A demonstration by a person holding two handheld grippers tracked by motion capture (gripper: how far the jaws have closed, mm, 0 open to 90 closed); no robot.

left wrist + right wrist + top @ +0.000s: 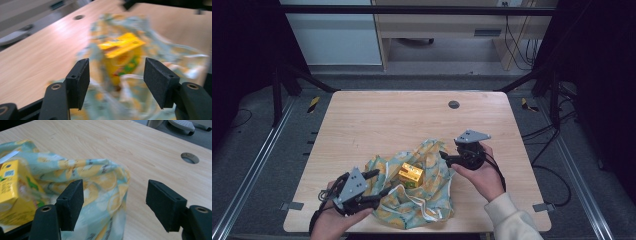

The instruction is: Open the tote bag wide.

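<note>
The right gripper (115, 205) gapes, jaws apart; cloth (100, 180) lies between and behind its left jaw, a carton (11, 187) farther left.

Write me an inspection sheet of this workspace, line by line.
Surface: light wooden table with a round cable hole.
Job's things: yellow carton standing on a crumpled lemon-print cloth.
Clutter: nothing seen.
Grippers: left gripper at the cloth's left edge, jaws open; right gripper at its right edge, jaws open.
Cables: black leads on the floor at right.
Surroundings: dark frame, grey floor, wooden furniture behind.
</note>
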